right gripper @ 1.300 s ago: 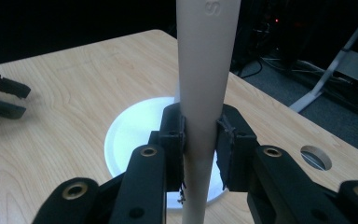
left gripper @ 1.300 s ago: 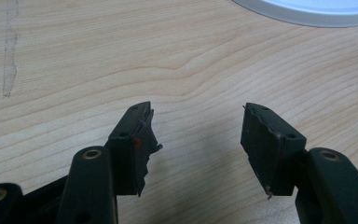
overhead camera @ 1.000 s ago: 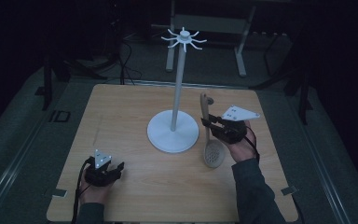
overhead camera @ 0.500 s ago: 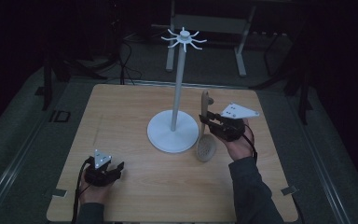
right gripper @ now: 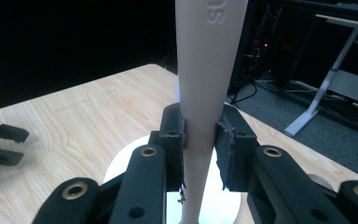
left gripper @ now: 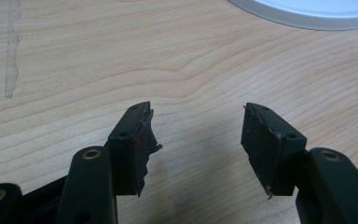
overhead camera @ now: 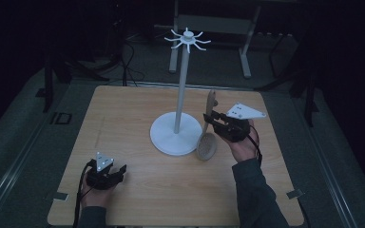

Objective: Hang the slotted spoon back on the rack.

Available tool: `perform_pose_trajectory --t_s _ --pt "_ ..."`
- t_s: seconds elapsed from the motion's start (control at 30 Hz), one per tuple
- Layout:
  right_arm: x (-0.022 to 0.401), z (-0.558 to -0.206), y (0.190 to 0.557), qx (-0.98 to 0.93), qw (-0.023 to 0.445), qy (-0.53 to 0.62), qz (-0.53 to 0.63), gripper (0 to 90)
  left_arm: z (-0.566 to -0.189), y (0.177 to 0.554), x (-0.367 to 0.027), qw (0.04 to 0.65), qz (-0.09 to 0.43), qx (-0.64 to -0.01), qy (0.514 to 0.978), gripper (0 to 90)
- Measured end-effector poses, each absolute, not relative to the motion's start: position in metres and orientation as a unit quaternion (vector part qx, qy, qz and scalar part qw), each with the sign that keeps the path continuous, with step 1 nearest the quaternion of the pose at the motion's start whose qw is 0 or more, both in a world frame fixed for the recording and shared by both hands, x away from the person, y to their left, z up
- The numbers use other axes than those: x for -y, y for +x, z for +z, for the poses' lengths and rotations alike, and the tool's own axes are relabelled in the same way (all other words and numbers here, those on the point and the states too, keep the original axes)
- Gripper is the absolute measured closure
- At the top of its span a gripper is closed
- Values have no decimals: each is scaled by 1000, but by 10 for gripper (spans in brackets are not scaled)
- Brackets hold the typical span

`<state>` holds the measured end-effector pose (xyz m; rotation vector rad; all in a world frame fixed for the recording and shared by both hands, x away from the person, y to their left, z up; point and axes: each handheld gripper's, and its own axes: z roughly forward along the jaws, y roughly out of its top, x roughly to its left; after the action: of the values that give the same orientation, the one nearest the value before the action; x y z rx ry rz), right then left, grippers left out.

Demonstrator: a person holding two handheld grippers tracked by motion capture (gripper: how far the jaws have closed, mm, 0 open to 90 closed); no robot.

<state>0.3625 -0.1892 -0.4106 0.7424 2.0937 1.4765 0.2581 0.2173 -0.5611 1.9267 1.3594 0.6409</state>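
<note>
Right claw (right gripper: 199,140) pinched on wooden spoon (overhead camera: 207,135) handle; left claw (left gripper: 196,140) spread, empty.

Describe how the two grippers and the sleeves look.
Both the left gripper and the right gripper are black, with two jaws, a grey three-cornered plate on top and a black trailing cable. Worn, ragged black pads line the jaws. The sleeves are dark grey.

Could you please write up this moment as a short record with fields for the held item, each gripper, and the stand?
held item: wooden spoon, handle up, bowl low by the stand's base
right gripper: shut on the spoon's handle
left gripper: open, nothing between the jaws, low over the table near its front left
stand: white, round base, upright pole, hooks at the top, none bearing anything
spoon and hooks: apart; the handle end is well below them
</note>
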Motion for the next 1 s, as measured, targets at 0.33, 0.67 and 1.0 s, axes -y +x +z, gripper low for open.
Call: perform_pose_trajectory --t_s 0.33,0.67,1.0 --pt "186 -402 363 -758 240 268 543 738 -561 258 -217 340 246 -522 742 433" --pt "184 -395 366 -755 243 269 547 737 -561 258 -217 341 247 -523 742 433" --pt "184 -388 370 -752 250 275 544 737 -561 258 -218 342 247 -523 740 433"
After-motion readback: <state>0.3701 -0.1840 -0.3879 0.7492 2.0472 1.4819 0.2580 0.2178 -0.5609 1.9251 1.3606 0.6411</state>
